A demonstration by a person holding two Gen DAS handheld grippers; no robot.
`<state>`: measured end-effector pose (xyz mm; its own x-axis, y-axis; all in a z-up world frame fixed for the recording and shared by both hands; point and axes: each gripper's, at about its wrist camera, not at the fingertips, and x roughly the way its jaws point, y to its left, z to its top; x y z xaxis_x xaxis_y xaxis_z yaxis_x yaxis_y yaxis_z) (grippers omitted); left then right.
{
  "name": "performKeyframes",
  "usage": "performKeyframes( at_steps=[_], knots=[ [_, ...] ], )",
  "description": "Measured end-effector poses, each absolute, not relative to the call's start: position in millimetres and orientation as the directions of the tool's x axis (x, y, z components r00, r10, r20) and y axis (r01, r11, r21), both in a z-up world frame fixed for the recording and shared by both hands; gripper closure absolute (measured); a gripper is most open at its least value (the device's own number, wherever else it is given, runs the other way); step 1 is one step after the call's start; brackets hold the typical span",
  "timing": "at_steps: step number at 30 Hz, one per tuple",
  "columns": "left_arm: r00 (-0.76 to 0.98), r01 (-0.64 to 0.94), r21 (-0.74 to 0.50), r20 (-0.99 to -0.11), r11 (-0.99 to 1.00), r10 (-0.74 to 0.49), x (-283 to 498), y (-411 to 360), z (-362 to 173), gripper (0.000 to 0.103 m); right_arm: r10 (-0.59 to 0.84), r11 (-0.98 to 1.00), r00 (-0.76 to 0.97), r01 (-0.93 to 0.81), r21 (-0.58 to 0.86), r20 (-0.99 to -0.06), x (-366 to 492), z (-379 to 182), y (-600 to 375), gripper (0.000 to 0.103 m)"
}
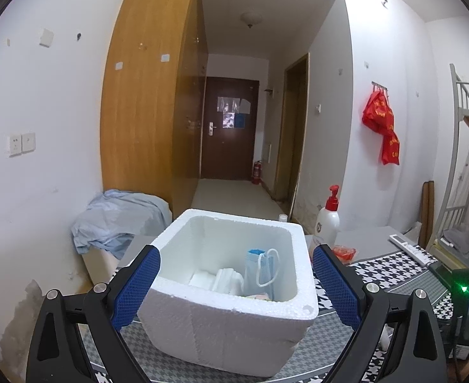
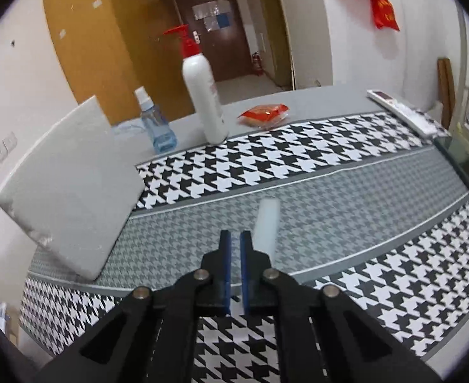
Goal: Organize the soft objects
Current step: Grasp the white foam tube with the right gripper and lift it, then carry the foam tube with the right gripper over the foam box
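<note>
A white foam box point(image 1: 228, 322) stands on the houndstooth cloth right before my left gripper point(image 1: 236, 284), whose jaws stand wide open on either side of it, empty. Inside the box lie a blue face mask point(image 1: 256, 271) and white folded soft items point(image 1: 224, 281). In the right wrist view my right gripper point(image 2: 235, 239) is nearly shut with nothing between its pads, low over the cloth. A pale white soft roll point(image 2: 267, 223) lies on the cloth just right of its fingertips. The box's side point(image 2: 71, 185) shows at the left.
A white pump bottle with red top point(image 2: 204, 95), a blue spray bottle point(image 2: 157, 124) and a red packet point(image 2: 264, 115) stand at the table's back. A white remote point(image 2: 403, 111) lies at the right edge. A blue cloth pile point(image 1: 119, 220) sits by the wardrobe.
</note>
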<state>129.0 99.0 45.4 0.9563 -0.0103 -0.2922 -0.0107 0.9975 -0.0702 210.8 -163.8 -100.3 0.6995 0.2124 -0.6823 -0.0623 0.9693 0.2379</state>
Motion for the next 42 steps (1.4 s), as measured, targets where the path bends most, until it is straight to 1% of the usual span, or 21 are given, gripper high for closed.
performKeyframes(
  at_steps=[2, 3, 5, 6, 7, 8, 11, 13, 14, 15, 16, 17, 18, 19, 22, 30, 37, 42],
  knots=[
    [0.957, -0.012, -0.064, -0.291, 0.998, -0.008, 126, 98, 44, 0.006, 0.173, 0.977, 0.689, -0.029, 0.211, -0.704, 212, -105, -164, 0.095],
    [0.956, -0.009, -0.063, -0.294, 0.998, -0.009, 125, 97, 43, 0.006, 0.160, 0.983, 0.688, -0.043, 0.181, -0.708, 213, -108, -162, 0.094],
    [0.955, -0.004, -0.058, -0.298, 0.998, -0.014, 125, 95, 42, 0.006, 0.082, 0.996, 0.686, -0.022, 0.092, -0.723, 217, -116, -157, 0.084],
    [0.954, -0.003, -0.055, -0.299, 0.998, -0.013, 125, 95, 42, 0.006, 0.076, 0.997, 0.677, -0.027, 0.078, -0.732, 219, -120, -155, 0.072],
    [0.954, -0.007, -0.054, -0.298, 0.999, -0.010, 124, 95, 42, 0.006, 0.101, 0.994, 0.670, -0.041, 0.099, -0.736, 221, -123, -154, 0.062],
    [0.955, -0.014, -0.054, -0.297, 0.998, -0.003, 123, 96, 41, 0.006, 0.132, 0.990, 0.664, -0.058, 0.125, -0.736, 222, -127, -153, 0.062],
    [0.954, -0.018, -0.055, -0.299, 0.998, 0.001, 123, 96, 40, 0.006, 0.100, 0.995, 0.650, -0.049, 0.089, -0.753, 226, -135, -149, 0.062],
    [0.957, -0.015, -0.065, -0.291, 0.998, -0.005, 120, 97, 39, 0.006, 0.098, 0.995, 0.638, -0.044, 0.091, -0.764, 229, -139, -149, 0.062],
    [0.959, -0.012, -0.068, -0.285, 0.998, -0.008, 117, 96, 38, 0.005, 0.085, 0.996, 0.628, -0.037, 0.080, -0.774, 231, -142, -150, 0.062],
    [0.961, -0.007, -0.068, -0.278, 0.998, -0.012, 114, 96, 36, 0.002, 0.077, 0.997, 0.634, -0.040, 0.066, -0.769, 231, -142, -150, 0.062],
    [0.962, -0.005, -0.067, -0.273, 0.998, -0.014, 111, 95, 35, 0.001, 0.076, 0.997, 0.634, -0.043, 0.063, -0.770, 231, -143, -150, 0.063],
    [0.963, -0.003, -0.069, -0.268, 0.998, -0.016, 108, 95, 33, 0.001, 0.071, 0.997, 0.634, -0.045, 0.056, -0.770, 229, -143, -150, 0.068],
    [0.964, -0.001, -0.074, -0.264, 0.997, -0.019, 106, 95, 32, 0.001, 0.070, 0.998, 0.635, -0.048, 0.050, -0.769, 229, -144, -150, 0.076],
    [0.965, 0.002, -0.079, -0.262, 0.997, -0.023, 103, 95, 31, 0.001, 0.081, 0.997, 0.636, -0.057, 0.058, -0.767, 229, -143, -152, 0.079],
    [0.964, 0.007, -0.083, -0.263, 0.997, -0.029, 96, 94, 25, 0.001, 0.113, 0.994, 0.638, -0.076, 0.084, -0.762, 229, -144, -156, 0.083],
    [0.972, -0.006, -0.050, -0.234, 0.999, -0.006, 79, 84, 18, 0.001, 0.202, 0.979, 0.642, -0.104, 0.177, -0.740, 224, -138, -172, 0.086],
    [0.974, -0.002, -0.042, -0.224, 0.999, -0.008, 70, 82, 15, 0.001, 0.247, 0.967, 0.679, -0.124, 0.224, -0.691, 211, -121, -179, 0.086],
    [0.975, -0.032, -0.036, -0.220, 0.999, 0.024, 61, 82, 11, 0.001, 0.271, 0.960, 0.709, -0.147, 0.238, -0.652, 204, -101, -178, 0.086]
  ],
)
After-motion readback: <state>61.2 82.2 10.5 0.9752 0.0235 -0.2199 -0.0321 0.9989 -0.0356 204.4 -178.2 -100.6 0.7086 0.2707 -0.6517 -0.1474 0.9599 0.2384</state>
